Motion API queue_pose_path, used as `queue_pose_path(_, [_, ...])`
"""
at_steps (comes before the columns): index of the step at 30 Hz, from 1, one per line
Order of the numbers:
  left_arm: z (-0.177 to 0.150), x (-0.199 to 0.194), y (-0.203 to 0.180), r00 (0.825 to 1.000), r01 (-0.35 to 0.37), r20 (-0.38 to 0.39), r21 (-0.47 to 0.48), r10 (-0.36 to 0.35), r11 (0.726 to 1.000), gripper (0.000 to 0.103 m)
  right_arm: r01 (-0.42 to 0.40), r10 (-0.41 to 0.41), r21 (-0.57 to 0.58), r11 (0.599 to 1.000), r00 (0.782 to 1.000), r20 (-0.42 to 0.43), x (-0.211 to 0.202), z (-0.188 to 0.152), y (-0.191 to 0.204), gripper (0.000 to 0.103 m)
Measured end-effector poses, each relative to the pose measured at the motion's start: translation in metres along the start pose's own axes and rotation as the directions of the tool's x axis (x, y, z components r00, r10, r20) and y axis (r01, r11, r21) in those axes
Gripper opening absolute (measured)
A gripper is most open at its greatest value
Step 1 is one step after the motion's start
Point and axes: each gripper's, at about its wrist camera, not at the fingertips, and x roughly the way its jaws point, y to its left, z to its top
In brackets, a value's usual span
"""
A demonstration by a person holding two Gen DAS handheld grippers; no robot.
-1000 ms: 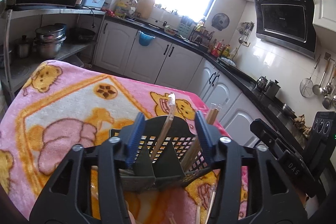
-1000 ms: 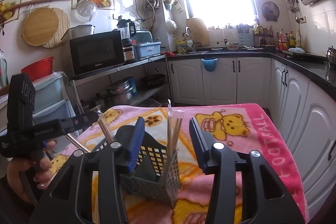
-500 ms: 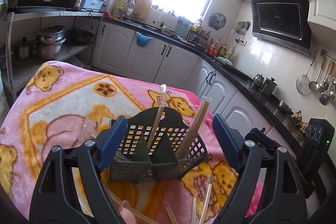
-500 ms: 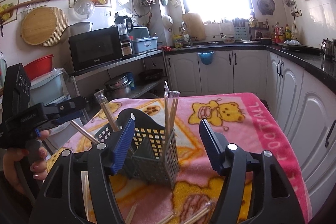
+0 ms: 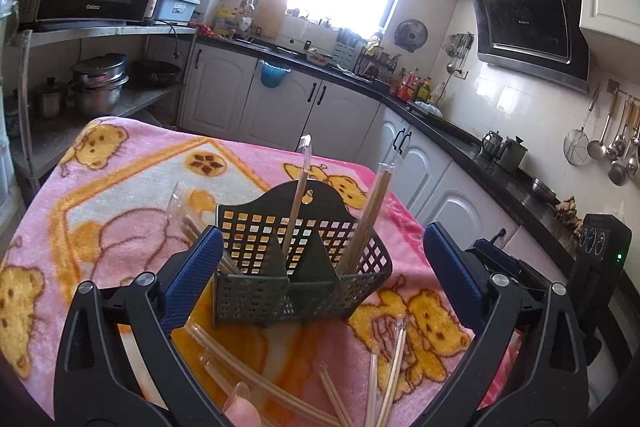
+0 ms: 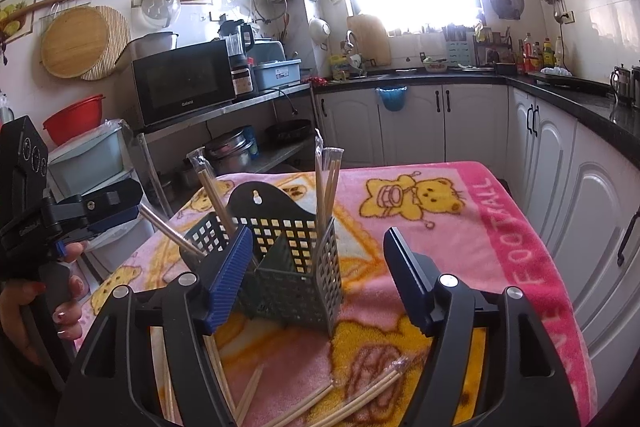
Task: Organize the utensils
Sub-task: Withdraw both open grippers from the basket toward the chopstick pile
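A dark grey perforated utensil basket (image 5: pixel 280 239) (image 6: pixel 288 275) stands on the pink blanket. Wrapped chopsticks (image 5: pixel 298 195) (image 6: pixel 320 187) stick up from its compartments, and another pair (image 6: pixel 212 191) leans out to the left. Loose wrapped chopsticks (image 5: pixel 248 371) (image 6: pixel 360 387) lie on the blanket close to the cameras. My left gripper (image 5: pixel 320 267) has its jaws opening, with the basket between them and neither pad pressing on it. My right gripper (image 6: pixel 320 263) is opening too; its pads stand on either side of the basket's near corner without gripping it.
The pink teddy-bear blanket (image 5: pixel 120 187) (image 6: pixel 460 227) covers the table, which ends at the far and right edges near white cabinets (image 6: pixel 560 187). A metal shelf with pots (image 5: pixel 96 87) stands to the left. A hand (image 6: pixel 68 307) holds the left gripper's handle.
Both grippers' jaws have spread away from the basket's sides and both have drawn back a little. The basket now stands free on the blanket, with more loose chopsticks in view.
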Motion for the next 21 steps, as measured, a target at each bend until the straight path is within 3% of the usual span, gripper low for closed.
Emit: queue_pose_path(21, [-0.03,-0.017,0.021,0.998,-0.049,-0.047,-0.046,0.047,0.998,0.092,-0.034,0.031,-0.032,0.999,0.996,-0.082,-0.002,-0.023,0.018,0.068])
